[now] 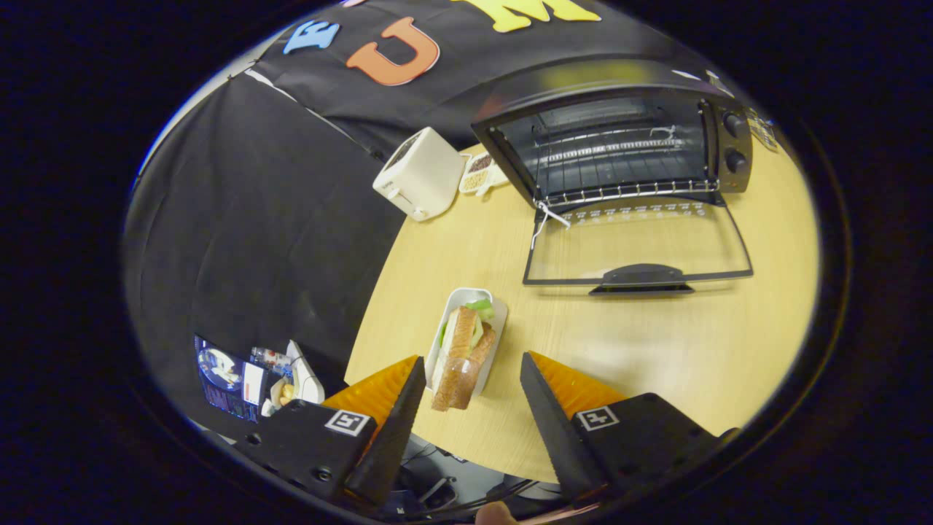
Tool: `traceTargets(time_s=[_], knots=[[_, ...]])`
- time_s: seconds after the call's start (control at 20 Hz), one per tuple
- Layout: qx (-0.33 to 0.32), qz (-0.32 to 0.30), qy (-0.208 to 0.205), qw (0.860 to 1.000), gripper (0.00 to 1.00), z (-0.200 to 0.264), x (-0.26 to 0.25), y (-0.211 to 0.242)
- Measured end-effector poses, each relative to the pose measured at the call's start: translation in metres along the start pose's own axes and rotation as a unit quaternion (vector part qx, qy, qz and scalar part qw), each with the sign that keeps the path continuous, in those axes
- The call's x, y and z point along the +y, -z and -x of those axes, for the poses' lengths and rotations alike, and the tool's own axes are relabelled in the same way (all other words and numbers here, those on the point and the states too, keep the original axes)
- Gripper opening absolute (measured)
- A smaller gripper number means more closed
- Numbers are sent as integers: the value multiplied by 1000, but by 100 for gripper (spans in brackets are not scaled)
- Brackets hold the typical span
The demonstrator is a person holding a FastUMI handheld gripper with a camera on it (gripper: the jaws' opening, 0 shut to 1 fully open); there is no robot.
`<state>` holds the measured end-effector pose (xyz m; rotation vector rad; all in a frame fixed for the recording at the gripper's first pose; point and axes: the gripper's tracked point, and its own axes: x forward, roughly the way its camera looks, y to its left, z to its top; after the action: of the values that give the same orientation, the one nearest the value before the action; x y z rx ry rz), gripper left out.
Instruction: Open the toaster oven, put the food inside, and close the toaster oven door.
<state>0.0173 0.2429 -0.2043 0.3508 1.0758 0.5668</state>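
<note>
So the toaster oven (619, 146) sits in the upper right of the frame with its glass door (638, 244) already dropped flat onto the worktop (656, 343), which by my read puts me on the grab-the-food step. My fingers (472, 379) are spread wide and gripping nothing, low in the centre of the frame. The sandwich (463, 357) sits on its white tray (453, 302) between the fingertips and closer to the left one. To do this cleanly I'd centre the gap on the tray first, then come down and pinch the tray's long sides instead of squashing the bread. The lettuce poking out the far end looks loose, so I'd keep it level on the way to the rack. Up by the white toaster (421, 173) there's a small dish (477, 173) with what look like grains or seeds.
</note>
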Motion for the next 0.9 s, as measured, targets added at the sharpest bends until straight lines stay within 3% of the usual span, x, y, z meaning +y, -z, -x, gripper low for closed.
traceTargets(time_s=[0.5,0.9], knots=[[36,-52,-1,998,50,-42,1,3],[19,-73,-27,997,31,-25,10,-4]])
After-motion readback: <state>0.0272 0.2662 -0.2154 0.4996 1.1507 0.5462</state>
